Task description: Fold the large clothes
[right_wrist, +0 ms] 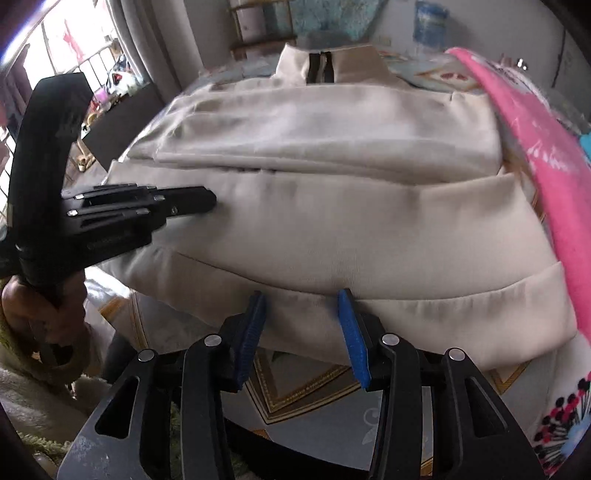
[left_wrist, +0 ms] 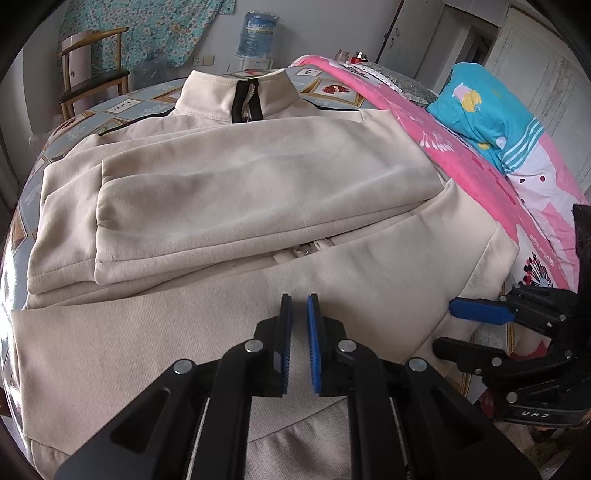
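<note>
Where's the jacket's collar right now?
In both wrist views the collar sits at the far end of the cream jacket, top centre, zipper facing up, below the water bottle.

Little can be read here. In the left wrist view the right gripper (left_wrist: 480,314) carries pale raised letters on the curved black body near its handle, seen upside down; they look like "CHU", though the fisheye edge makes that uncertain. The water bottle (left_wrist: 255,35) at the back wall has a blue label with white print too small to make out. In the right wrist view, motion blur leaves no lettering legible.
</note>
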